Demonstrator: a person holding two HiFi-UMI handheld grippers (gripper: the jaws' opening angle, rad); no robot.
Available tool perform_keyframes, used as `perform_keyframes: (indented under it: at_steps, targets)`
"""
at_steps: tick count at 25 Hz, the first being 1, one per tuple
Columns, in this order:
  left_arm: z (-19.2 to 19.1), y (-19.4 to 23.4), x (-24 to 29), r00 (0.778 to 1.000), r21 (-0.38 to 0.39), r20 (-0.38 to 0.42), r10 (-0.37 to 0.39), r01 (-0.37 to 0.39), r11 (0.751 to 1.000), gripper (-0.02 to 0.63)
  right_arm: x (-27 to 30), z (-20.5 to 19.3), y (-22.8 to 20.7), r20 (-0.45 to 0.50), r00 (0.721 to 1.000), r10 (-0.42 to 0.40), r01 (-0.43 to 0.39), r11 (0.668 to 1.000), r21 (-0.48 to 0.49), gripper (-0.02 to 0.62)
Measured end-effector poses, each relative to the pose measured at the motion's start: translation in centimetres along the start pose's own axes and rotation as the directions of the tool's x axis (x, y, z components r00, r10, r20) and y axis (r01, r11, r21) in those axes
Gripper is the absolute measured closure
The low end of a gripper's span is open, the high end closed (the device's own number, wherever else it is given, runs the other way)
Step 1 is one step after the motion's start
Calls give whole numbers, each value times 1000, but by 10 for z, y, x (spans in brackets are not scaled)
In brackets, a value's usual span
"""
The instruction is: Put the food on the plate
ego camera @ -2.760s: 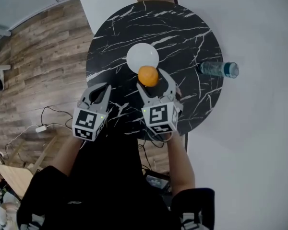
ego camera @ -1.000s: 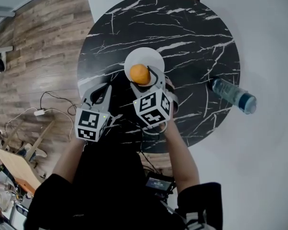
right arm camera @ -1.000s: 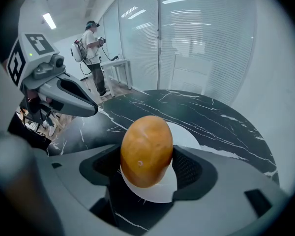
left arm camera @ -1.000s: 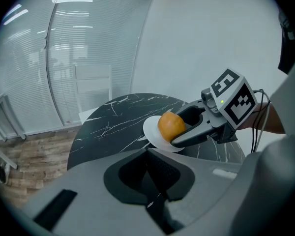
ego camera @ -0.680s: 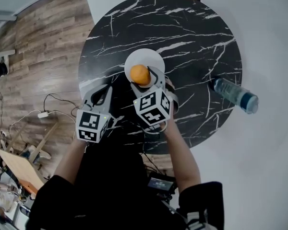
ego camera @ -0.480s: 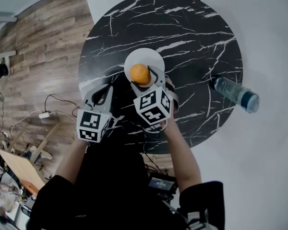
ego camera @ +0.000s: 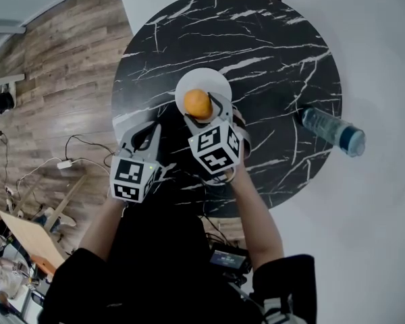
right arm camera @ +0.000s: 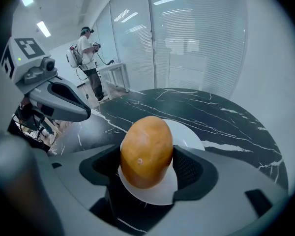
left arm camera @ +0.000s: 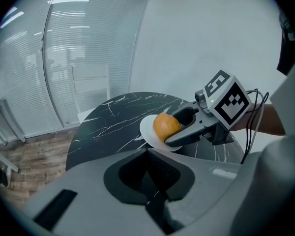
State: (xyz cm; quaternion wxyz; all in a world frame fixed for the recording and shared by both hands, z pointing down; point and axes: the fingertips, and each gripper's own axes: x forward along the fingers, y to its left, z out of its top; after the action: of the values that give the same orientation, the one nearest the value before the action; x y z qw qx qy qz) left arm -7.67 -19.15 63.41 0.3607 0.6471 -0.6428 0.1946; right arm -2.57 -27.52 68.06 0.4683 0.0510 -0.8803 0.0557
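1. Head view
   - No readable writing is shown. One cube with black-and-white square markers is carried on each claw, two cubes in all. Print on the one bottle (ego camera: 332, 130), lying at the counter's right edge, is too small to be read.
   - One round black marbled counter (ego camera: 270, 59) is seen, with one white plate (ego camera: 212, 79) near its middle.
   - One orange (ego camera: 197, 103) is pinched by the right claw (ego camera: 201, 108) over the lower left part of the plate.
   - The left claw (ego camera: 143, 128) is held just left of the right one, over the counter's lower left edge.

2. Left gripper view
   - The left claw (left arm camera: 148, 151) is shown pressed together, with nothing between its jaws.
   - Right of centre, the right claw (left arm camera: 176, 130) is seen gripping the orange (left arm camera: 166, 126) above the plate (left arm camera: 148, 132). Whether fruit and plate touch cannot be told.
   - One marker cube (left arm camera: 226, 100) is visible at the upper right; only square patterns are printed on it.
   - The counter (left arm camera: 113, 122) fills the middle left.

3. Right gripper view
   - The right claw (right arm camera: 147, 167) is closed on the orange (right arm camera: 146, 151), one jaw at each side of the fruit.
   - The plate (right arm camera: 187, 134) lies directly behind and below the orange, on the counter (right arm camera: 226, 122).
   - The left claw (right arm camera: 64, 106) appears at the left edge, apart from the plate.
   - One person (right arm camera: 88, 53) stands in the far upper left.
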Motion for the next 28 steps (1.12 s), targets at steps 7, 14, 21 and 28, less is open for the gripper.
perform_keyframes:
  at_steps: [7, 14, 21, 28]
  targets:
    - [5, -4, -9, 1000, 13, 13, 0, 0, 1000, 606, -5, -1, -2, 22, 999, -28, 27, 999, 20, 267]
    - [5, -12, -17, 1000, 26, 18, -14, 14, 1000, 606, -20, 0, 2, 55, 997, -50, 46, 997, 69, 267]
    - [12, -19, -27, 999, 50, 29, -41, 39, 998, 606, -42, 1, 11, 126, 987, -96, 71, 980, 187, 267]
    - [20, -24, -41, 996, 110, 40, -80, 75, 991, 606, -66, 5, 28, 211, 963, -167, 95, 945, 314, 399]
